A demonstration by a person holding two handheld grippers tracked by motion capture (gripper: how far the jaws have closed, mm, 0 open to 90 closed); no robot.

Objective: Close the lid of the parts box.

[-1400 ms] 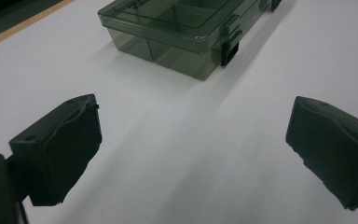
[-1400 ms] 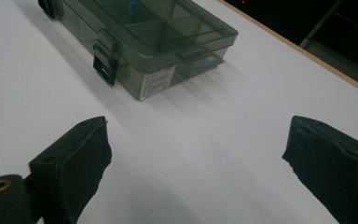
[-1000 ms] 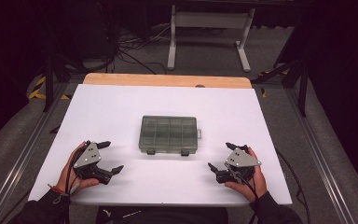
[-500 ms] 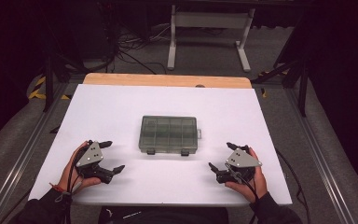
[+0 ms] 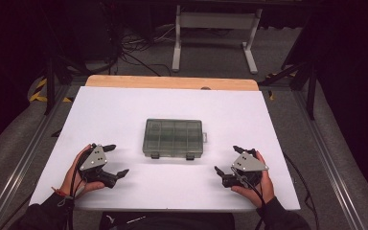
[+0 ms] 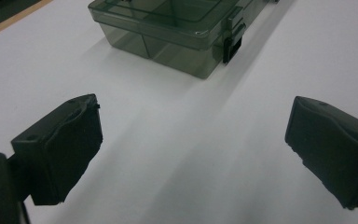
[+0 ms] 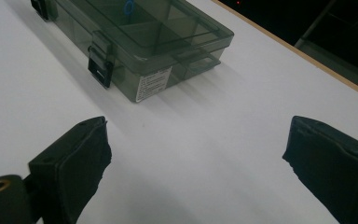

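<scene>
Nothing moved since earlier frames. Box (image 5: 174, 138) sits mid-surface (image 5: 124, 105), latches closed (untouched). Left tongs (image 5: 117, 161) and right tongs (image 5: 226, 160) rest near edge, both spread, empty. All work remains.

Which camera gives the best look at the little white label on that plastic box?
The right gripper view: the label sits close up on the box's side wall. The left gripper view shows another corner of the box; the high view shows the whole lid from afar.

Bare white table (image 5: 124, 110) lies open around my left claw (image 5: 116, 160) and right claw (image 5: 226, 159); sole obstacle between them: the closed compartment box (image 5: 174, 138).
</scene>
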